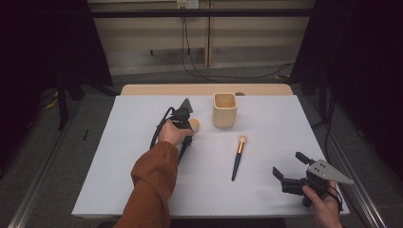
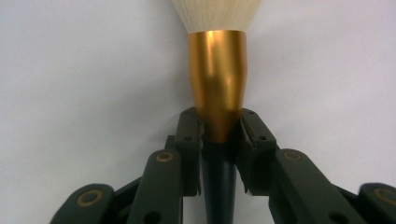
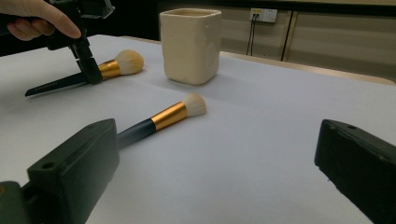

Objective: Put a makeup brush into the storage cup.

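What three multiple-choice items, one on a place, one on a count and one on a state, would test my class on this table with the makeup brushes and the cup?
1. Where does the square cream ceramic cup stand?
A. At the table's far middle
B. At the near right corner
C. Under the left forearm

2. How many gold-collared, black-handled makeup brushes are on the white table?
A. One
B. Two
C. Four

3. What state are the left tongs in?
A. Wide open above the cup
B. Shut on nothing
C. Shut on a brush

Answers:
1 A: the high view shows the cup towards the far edge, between the two hands.
2 B: the gripped brush lies left of the cup, and the free brush lies nearer, in front of the open right tongs.
3 C: in the left gripper view both jaws press where gold collar meets handle.
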`<state>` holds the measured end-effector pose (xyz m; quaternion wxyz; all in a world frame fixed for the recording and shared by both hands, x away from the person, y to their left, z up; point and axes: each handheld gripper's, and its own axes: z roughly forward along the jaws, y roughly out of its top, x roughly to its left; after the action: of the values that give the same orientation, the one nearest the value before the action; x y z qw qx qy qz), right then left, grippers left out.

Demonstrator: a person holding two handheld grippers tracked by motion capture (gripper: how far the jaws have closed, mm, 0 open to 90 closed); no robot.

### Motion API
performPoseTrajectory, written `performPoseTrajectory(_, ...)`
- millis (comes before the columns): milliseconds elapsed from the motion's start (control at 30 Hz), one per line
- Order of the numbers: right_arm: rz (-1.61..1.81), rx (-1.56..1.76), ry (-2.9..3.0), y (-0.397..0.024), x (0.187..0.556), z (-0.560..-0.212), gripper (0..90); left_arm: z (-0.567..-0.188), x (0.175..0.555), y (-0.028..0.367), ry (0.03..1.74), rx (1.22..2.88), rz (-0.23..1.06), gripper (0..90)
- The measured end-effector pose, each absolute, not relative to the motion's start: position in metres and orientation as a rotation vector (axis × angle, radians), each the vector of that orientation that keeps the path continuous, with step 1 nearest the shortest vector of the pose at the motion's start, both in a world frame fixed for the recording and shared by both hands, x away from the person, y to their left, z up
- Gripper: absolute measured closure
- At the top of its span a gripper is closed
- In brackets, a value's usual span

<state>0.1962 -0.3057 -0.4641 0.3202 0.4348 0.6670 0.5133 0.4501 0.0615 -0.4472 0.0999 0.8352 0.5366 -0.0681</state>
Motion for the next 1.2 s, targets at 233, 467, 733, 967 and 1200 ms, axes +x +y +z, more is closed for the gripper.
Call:
performPoseTrajectory(233, 1.353, 1.148, 1.75, -0.306, 0.196, -0.464, 0.0, -0.442, 0.447, 0.076, 1.538, 2.415, -0.171, 72.4)
performPoseTrajectory(467, 1.351, 1.149, 1.75, -0.306, 0.196, -0.464, 0.0, -0.433, 0.441, 0.084, 1.39, 2.382, -0.127, 72.4)
performPoseTrajectory(733, 1.351, 1.149, 1.751, -0.306, 0.196, -0.464, 0.0, -0.428, 0.438, 0.094, 1.375, 2.288, -0.049, 72.4)
performPoseTrajectory(967, 1.351, 1.153, 1.753, -0.306, 0.197, -0.464, 0.0, -0.421, 0.432, 0.102, 1.317, 2.19, 0.037, 72.3)
performPoseTrajectory(1200, 1.353, 1.151, 1.752, -0.306, 0.196, -0.464, 0.0, -0.418, 0.425, 0.106, 1.22, 2.114, 0.103, 72.3)
